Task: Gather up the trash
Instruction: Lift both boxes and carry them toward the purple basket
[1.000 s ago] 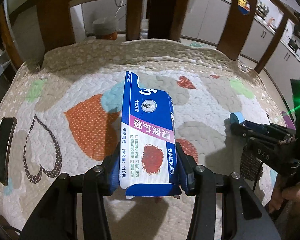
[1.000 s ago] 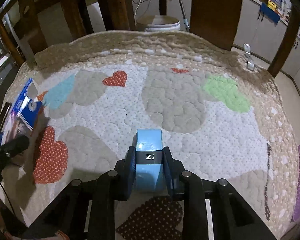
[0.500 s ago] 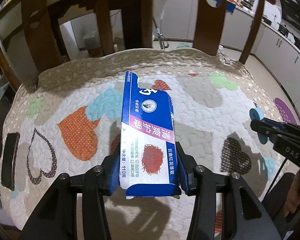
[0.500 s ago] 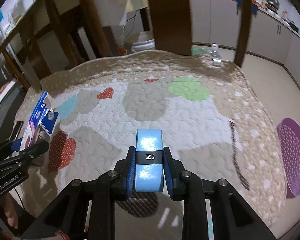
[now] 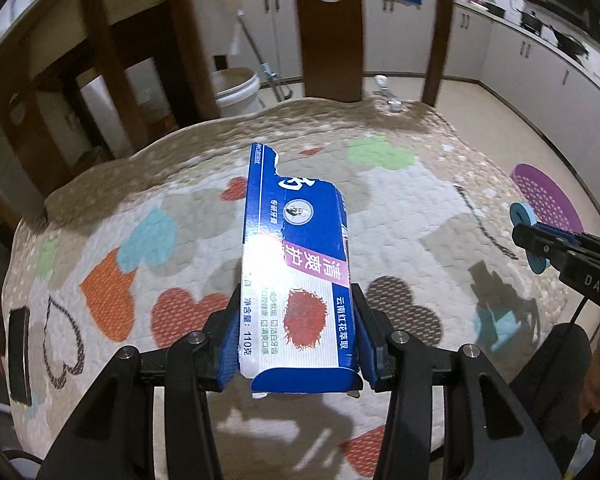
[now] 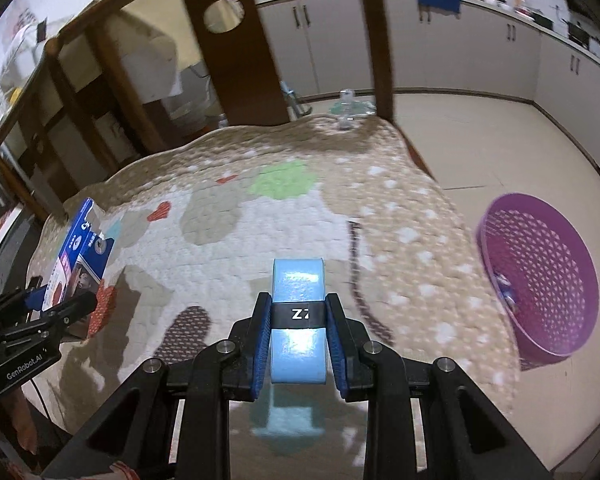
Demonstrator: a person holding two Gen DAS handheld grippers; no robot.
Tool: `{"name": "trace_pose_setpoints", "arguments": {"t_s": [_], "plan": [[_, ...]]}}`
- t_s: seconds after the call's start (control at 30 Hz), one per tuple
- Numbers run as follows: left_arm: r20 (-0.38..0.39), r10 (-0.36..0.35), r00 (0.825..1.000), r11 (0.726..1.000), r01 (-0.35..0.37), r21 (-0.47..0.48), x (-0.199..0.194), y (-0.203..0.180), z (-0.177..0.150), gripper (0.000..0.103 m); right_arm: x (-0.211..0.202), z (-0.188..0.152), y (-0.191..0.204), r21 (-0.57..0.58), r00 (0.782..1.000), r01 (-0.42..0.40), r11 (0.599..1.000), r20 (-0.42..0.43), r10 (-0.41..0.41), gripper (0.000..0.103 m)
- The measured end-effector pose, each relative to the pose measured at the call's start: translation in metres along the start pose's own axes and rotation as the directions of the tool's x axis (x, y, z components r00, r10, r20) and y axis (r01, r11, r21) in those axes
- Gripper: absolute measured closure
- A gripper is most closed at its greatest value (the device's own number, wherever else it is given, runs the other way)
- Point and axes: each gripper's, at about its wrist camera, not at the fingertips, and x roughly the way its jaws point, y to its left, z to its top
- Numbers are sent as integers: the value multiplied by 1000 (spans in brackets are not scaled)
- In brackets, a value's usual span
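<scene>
Squeezing a torn blue box, the left gripper hangs over the heart quilt. The right gripper jaws pinch a blue tape roll, near the purple basket on the floor.

The toothpaste box reads "110"; the blue roll's band reads "Z7".

The purple basket's blurred contents cannot be made out.

Glossy cardboard box, quilted cloth cover, perforated plastic basket
</scene>
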Motion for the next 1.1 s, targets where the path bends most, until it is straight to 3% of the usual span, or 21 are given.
{"name": "trace_pose_setpoints", "arguments": {"t_s": [0.6,1.1], "plan": [[-1,-35,999,986,35,161,-4,-79,14,57,-30,-7,-63,118,996,9,993,84,-19,75],[-9,-147,989,939,142,315,6,-178,46,57,-59,-19,-159,297,988,65,953,117,-103,75]]}}
